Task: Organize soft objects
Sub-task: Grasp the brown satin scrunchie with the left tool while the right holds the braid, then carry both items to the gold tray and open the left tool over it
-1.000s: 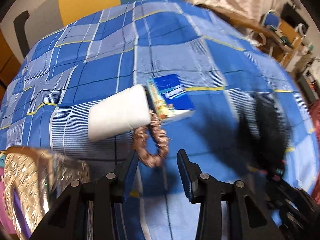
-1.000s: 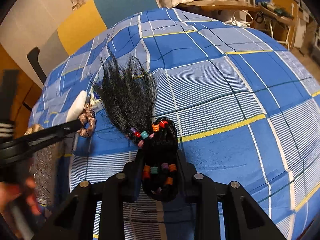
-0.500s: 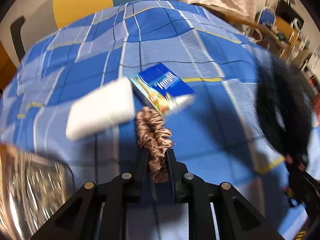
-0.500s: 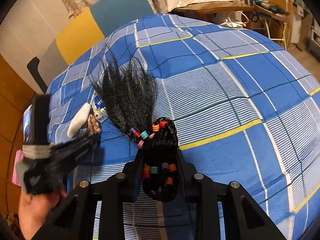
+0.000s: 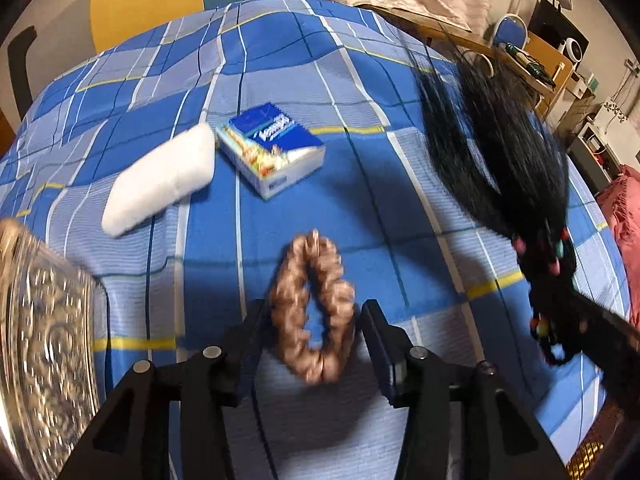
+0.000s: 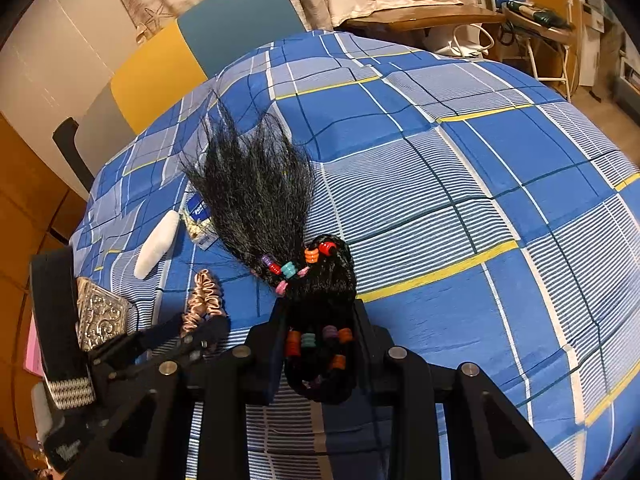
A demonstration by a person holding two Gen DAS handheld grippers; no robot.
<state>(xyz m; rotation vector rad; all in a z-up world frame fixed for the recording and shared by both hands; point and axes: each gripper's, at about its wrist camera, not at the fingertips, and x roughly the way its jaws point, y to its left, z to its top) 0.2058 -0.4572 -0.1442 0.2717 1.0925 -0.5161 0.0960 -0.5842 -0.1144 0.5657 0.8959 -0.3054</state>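
Shifted since the earlier frame: scrunchie point(image 5: 313, 308), then pinched, now lies on the checked bedspread point(image 5: 280, 80) between the left gripper point(image 5: 312, 344)'s opening jaws, seemingly being released, while the right gripper point(image 6: 316, 344) stays clamped on the beaded black hairpiece point(image 6: 320, 320), keeping it ready for placing.

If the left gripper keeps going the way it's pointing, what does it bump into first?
Probably the brown scrunchie. It lies between the left gripper's opening jaws, no pad pressing it. Beyond lies the blue checked bedspread.
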